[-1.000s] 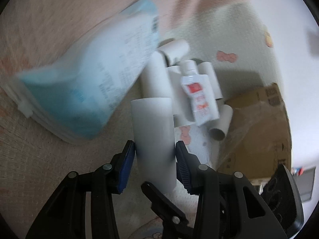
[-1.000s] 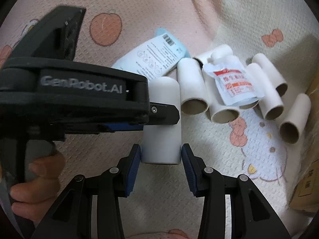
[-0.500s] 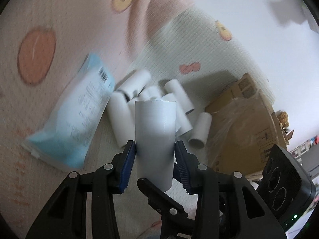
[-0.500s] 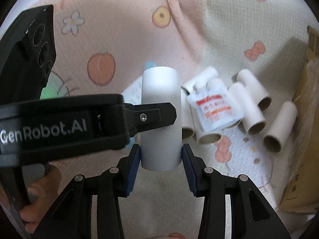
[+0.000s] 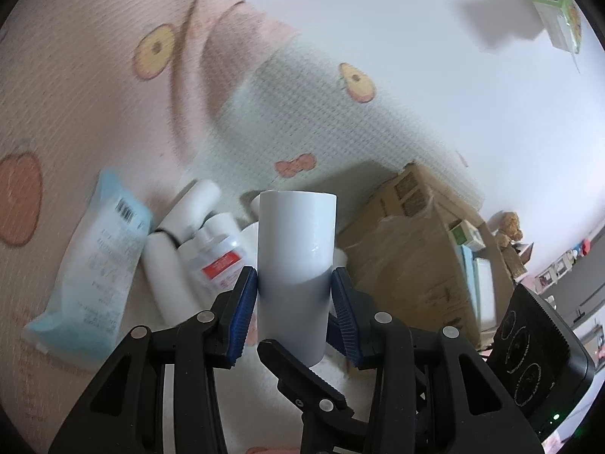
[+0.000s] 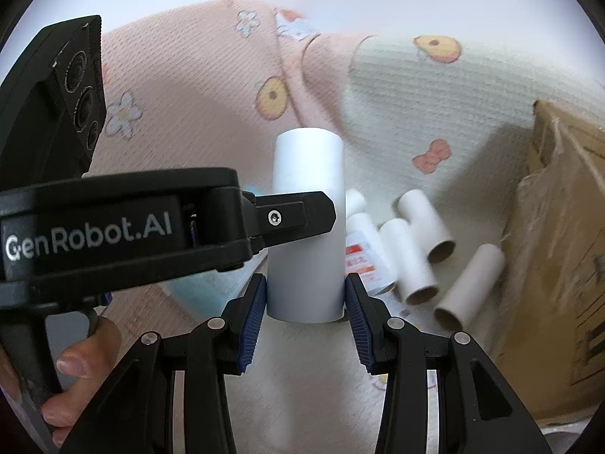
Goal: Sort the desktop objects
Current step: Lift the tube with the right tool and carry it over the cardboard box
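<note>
Both hand-held grippers are clamping the same white tube: the left hand-held gripper (image 5: 294, 304) is pressing its blue pads against the lower part of the white cylinder (image 5: 297, 261), and the right hand-held gripper (image 6: 305, 304) is squeezing the white cylinder (image 6: 307, 223) near its bottom end, while the left tool is crossing the right wrist view and closing one black finger (image 6: 298, 217) across the tube's middle. The cylinder is standing upright in the jaws and appears to be hanging clear above the cartoon-print cloth (image 5: 94, 87) covering the surface, so it is looking like one item in the middle of being carried off. Most of the sorting is still waiting, as far as can be judged: a heap of cardboard tubes (image 6: 423, 227) is lying on the cloth, with a small clear pouch with a red label (image 5: 219, 261) resting on top of them and a flat blue packet (image 5: 98, 265) lying just beside the heap. A brown cardboard box (image 6: 559, 249) is sitting near the tubes, and it may be the place things are meant to go, though nothing sorted is showing inside it. The fingertips of the person's hand (image 6: 72, 370) are curling round the left tool's handle.
</note>
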Demonstrator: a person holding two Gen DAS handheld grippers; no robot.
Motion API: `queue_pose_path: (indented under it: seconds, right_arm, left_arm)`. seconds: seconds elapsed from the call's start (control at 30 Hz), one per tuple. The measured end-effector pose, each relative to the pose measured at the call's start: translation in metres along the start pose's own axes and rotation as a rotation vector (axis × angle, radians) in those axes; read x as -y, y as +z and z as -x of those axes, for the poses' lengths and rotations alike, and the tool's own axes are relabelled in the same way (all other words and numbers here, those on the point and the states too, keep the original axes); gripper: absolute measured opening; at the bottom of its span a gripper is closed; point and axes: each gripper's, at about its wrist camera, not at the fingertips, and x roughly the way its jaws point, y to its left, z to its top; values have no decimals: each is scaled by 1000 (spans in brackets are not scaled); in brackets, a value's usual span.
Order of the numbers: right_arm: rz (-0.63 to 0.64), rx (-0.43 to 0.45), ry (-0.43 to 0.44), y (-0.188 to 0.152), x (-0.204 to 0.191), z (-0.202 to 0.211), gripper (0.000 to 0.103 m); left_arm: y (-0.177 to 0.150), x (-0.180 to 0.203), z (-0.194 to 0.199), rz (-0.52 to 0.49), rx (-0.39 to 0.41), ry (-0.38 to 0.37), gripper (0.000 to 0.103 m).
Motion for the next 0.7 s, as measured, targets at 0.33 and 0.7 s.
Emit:
queue_pose_path:
  seconds: [0.33,0.7]
  right_arm:
    - [-32,44,-66,24,12,30,40]
    - [-62,96,-145,60,33,59,40]
  left_arm:
    - [21,39,-7,-91,15,-49,45]
    - [53,82,-9,-181,33,-126,45]
